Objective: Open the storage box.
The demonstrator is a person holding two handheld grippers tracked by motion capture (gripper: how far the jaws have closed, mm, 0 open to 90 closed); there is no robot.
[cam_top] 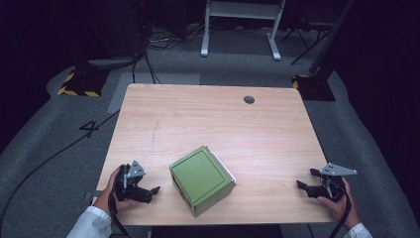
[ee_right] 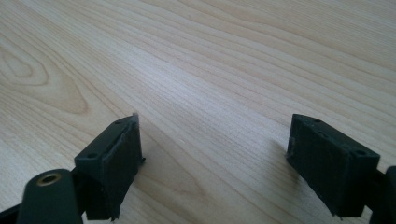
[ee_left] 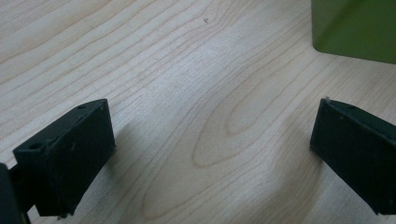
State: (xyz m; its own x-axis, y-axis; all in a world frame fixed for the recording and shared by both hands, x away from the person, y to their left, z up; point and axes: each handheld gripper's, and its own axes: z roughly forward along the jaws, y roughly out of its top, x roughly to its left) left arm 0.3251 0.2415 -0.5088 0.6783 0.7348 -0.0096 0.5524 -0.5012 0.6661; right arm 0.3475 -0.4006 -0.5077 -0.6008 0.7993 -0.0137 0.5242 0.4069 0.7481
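Sitting near the front edge of the table [cam_top: 208, 119], slightly left of centre, is a green box [cam_top: 200, 179]. It is turned at an angle to the table edges and its lid is closed, so contents can't be seen. A thin white edge shows along its far right side; can't tell what that is.

Left gripper [cam_top: 148, 191]: held in the person's left hand [cam_top: 117, 191] at the front left corner, low over the wood, pointing right toward the box. Jaws spread wide with nothing between them. It is near the box but not touching. In the left gripper view, a corner of the box [ee_left: 355, 28] shows top right, beyond the jaws, with bare wood grain between them.

Right gripper [cam_top: 307, 181]: held in the right hand [cam_top: 337, 201] at the front right corner, pointing left toward the box, well apart from it. Jaws also spread wide and holding nothing. The right gripper view shows plain tabletop [ee_right: 210, 70] between the two black jaws.

Both grey three-cornered plates face up. White sleeves show at the bottom edge. A cable trails down from each gripper.

Round hole [cam_top: 249, 99] in the table near the far right edge. Beyond the table: grey floor, black cables, yellow-black hazard-striped base [cam_top: 79, 84] at far left, white frame legs [cam_top: 240, 29] at the back.
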